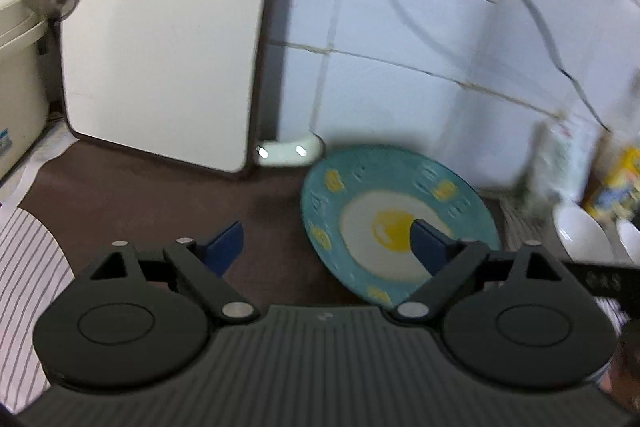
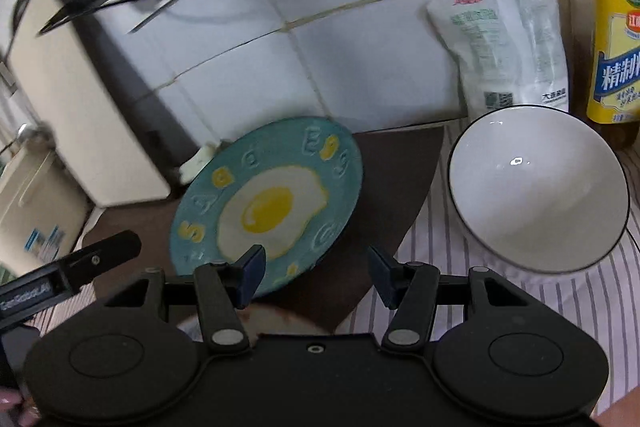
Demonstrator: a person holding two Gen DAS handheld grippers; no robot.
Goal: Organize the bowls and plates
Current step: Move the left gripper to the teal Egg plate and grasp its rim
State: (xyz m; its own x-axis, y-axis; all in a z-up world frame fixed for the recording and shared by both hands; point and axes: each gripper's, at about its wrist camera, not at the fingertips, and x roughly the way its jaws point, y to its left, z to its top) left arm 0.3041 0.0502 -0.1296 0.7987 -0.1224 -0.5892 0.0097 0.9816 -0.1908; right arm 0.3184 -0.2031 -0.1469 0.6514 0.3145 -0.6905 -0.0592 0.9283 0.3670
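Right wrist view, egg plate (image 2: 272,203), white bowl (image 2: 536,195)

Both tongs (image 1: 326,245) (image 2: 316,277) agape, empty.

Glossy glazed plate (image 2: 268,195), shiny white bowl (image 2: 536,195), striped cloth (image 2: 460,307), glossy wall tiles (image 2: 280,7)

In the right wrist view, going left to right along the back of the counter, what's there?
Cream appliance → teal egg plate → white pouch → white bowl → yellow-label bottle.
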